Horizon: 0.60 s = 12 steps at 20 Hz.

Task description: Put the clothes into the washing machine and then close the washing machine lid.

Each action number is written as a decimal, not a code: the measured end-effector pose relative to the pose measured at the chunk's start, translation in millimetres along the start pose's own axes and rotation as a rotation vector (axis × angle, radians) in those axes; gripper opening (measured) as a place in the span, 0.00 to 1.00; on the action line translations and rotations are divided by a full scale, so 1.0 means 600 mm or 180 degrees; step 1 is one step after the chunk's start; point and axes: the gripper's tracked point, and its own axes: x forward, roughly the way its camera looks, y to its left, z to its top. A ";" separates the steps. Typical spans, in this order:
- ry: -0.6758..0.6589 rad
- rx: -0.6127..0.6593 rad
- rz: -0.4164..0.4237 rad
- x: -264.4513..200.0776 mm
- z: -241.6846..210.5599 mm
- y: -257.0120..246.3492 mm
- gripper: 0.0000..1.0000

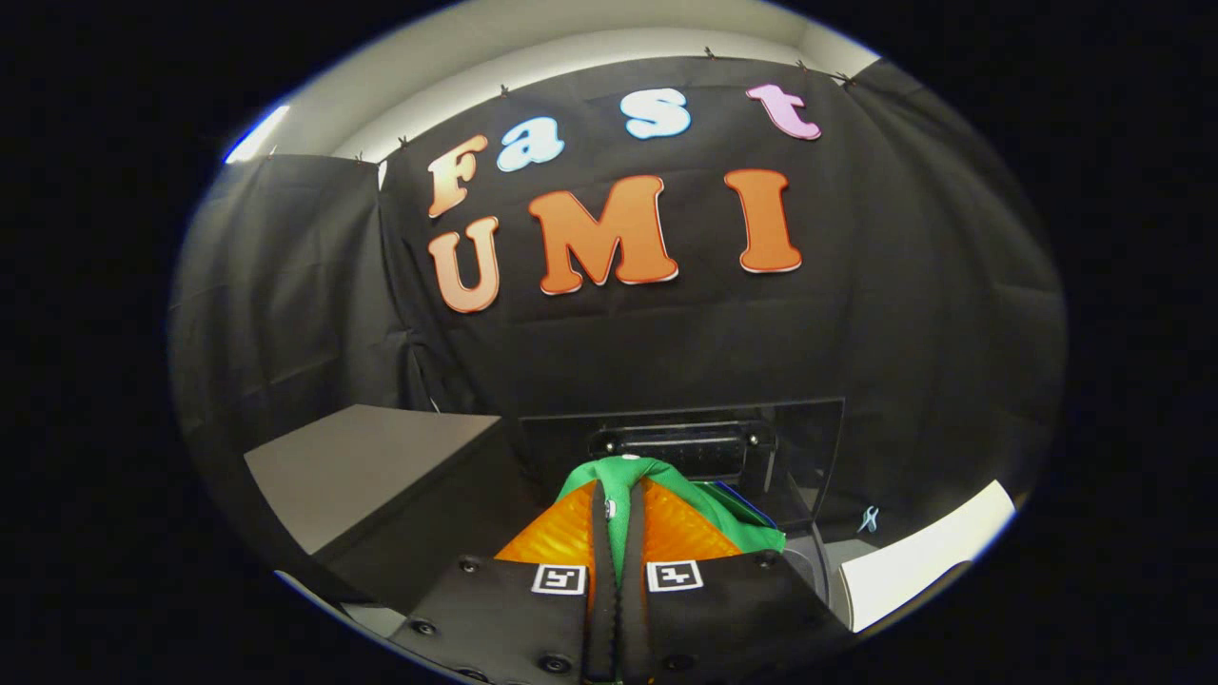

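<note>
Pinched between my gripper's (617,533) nearly closed fingers, green garment (628,476) hangs lifted, I judge for carrying to the raised washing machine lid (809,447) just beyond.

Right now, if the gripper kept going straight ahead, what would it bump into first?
Probably the washing machine's raised lid, which stands just beyond the green cloth pinched in the gripper. Depth is hard to judge here.
</note>
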 end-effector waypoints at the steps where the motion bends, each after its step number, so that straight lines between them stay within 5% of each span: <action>1: 0.0089 -0.0001 -0.0055 0.018 -0.024 -0.009 0.10; 12: 0.1087 0.0198 -0.0345 0.163 -0.274 -0.071 0.10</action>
